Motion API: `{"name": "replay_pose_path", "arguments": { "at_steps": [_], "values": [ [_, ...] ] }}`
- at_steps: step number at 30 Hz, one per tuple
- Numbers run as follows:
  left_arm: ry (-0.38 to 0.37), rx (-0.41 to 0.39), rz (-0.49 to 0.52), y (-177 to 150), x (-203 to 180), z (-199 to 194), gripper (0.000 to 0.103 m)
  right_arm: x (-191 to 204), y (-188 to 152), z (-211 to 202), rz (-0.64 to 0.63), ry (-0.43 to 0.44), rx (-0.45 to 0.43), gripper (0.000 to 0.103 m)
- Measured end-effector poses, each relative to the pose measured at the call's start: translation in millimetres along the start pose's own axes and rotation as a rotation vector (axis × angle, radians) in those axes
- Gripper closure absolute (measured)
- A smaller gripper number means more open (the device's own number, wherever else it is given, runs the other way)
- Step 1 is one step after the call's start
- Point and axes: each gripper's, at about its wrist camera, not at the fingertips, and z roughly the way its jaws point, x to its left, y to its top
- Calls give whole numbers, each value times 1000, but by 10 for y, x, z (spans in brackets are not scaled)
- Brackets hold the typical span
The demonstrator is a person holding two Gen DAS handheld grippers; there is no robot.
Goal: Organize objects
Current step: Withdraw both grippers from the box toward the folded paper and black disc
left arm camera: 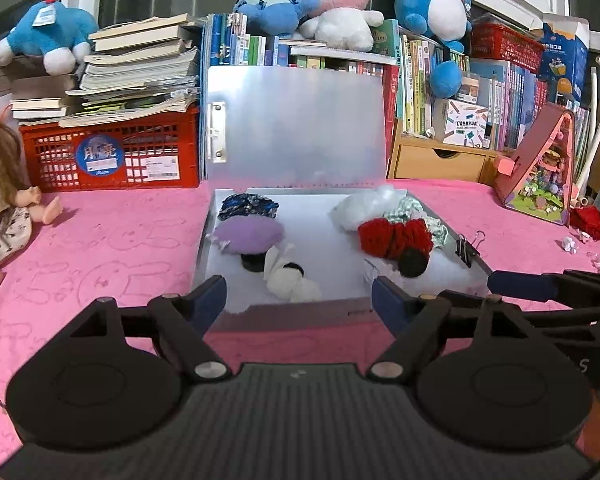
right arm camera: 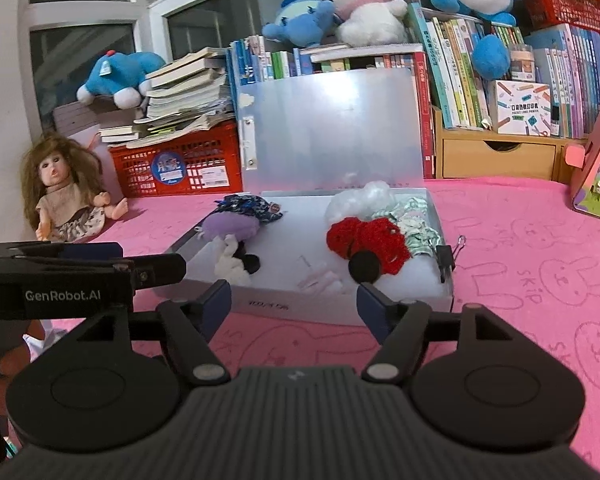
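An open silver box (left arm camera: 216, 216) (right arm camera: 436, 212) lies on the pink cloth with its lid (left arm camera: 300, 124) upright. Inside on the left lie a dark patterned scrunchie (left arm camera: 247, 206), a purple one (left arm camera: 248, 234) (right arm camera: 230, 226) and a white one (left arm camera: 290, 278). On the right lie white fluff (left arm camera: 360, 208), a red knitted scrunchie (left arm camera: 394, 238) (right arm camera: 368, 240) and a green checked one (right arm camera: 414, 220). A black binder clip (left arm camera: 467, 249) (right arm camera: 446, 258) sits on the right rim. My left gripper (left arm camera: 300, 300) is open and empty at the front edge. My right gripper (right arm camera: 294, 302) is open and empty too.
A doll (right arm camera: 64, 188) sits at the left. A red crate (left arm camera: 112, 152) with stacked books, a bookshelf with plush toys (left arm camera: 340, 4) and a wooden drawer (left arm camera: 440, 162) line the back. A pink toy house (left arm camera: 540, 176) and paper scraps (left arm camera: 572, 244) lie at the right.
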Motion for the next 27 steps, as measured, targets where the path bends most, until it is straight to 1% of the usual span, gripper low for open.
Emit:
{"name": "replay_pose_path", "arguments": {
  "at_steps": [5, 10, 14, 18, 25, 27],
  "values": [
    [18, -13, -5, -103, 38, -186, 19, 79, -64, -79, -12, 20, -2, 19],
    [34, -24, -12, -165, 76, -336, 19, 174, -108, -154, -39, 31, -6, 18],
    [34, -39, -15, -163, 138, -459, 19, 241, -128, -197, -49, 43, -12, 17],
    [50, -52, 3, -160, 212, -570, 19, 334, -146, -201, -72, 50, -15, 16],
    [74, -97, 17, -260, 386, -753, 18, 432, -222, -130, -79, 77, 15, 16],
    [82, -99, 25, -299, 443, -787, 18, 463, -256, -87, -82, 85, 30, 16]
  ]
}}
